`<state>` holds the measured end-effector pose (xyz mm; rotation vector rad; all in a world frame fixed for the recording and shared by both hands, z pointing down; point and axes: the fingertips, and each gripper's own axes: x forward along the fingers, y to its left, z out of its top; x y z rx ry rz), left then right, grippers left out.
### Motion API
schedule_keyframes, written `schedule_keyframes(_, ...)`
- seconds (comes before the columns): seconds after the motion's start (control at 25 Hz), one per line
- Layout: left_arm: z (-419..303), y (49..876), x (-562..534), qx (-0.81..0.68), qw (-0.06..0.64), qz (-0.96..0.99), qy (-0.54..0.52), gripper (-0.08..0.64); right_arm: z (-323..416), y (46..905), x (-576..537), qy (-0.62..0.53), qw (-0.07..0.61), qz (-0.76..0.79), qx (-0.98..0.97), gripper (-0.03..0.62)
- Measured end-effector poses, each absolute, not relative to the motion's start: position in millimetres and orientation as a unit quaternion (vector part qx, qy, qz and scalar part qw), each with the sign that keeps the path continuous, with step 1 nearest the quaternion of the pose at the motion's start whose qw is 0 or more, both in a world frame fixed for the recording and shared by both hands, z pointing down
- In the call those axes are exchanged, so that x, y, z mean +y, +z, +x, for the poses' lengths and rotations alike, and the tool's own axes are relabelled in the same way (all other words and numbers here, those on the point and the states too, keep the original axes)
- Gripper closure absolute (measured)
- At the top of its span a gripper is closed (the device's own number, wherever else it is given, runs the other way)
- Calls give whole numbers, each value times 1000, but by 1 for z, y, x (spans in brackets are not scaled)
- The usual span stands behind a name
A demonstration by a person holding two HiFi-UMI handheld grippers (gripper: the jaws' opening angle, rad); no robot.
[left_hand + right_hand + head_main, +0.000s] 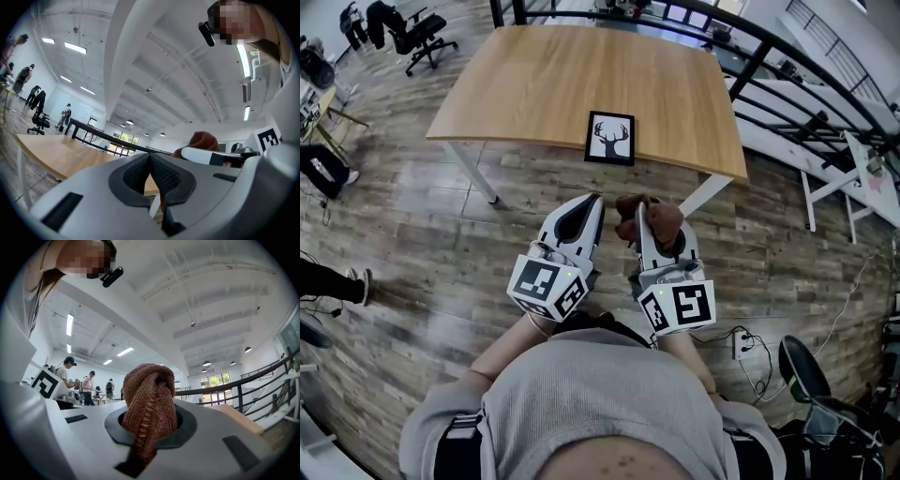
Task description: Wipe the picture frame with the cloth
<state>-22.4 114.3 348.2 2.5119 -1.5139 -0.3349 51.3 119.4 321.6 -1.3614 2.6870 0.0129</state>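
Note:
The picture frame (610, 138), black with a deer silhouette on white, lies flat near the front edge of the wooden table (534, 84). Both grippers hang in the air in front of the table, short of its edge, pointing level. My left gripper (596, 199) is shut with nothing between its jaws (150, 157). My right gripper (641, 206) is shut on a brown knitted cloth (661, 223), which bunches up between the jaws and fills the middle of the right gripper view as the cloth (149, 404).
A wood-plank floor (422, 234) lies under the grippers. A black railing (797, 56) runs behind and to the right of the table. An office chair (417, 33) stands at far left. A power strip and cables (741, 345) lie on the floor at right. People stand far off.

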Motion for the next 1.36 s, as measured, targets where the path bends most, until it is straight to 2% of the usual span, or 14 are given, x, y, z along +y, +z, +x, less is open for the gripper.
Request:
schedule_keyframes(0.48, -50, 355, 134, -492, 85, 859, -111, 551, 18, 336, 150, 9, 63, -476, 877, 546)
schedule_keyframes(1.36, -6, 340, 168, -510, 80, 848, -120, 551, 57, 317, 185, 13, 68, -444, 893, 546)
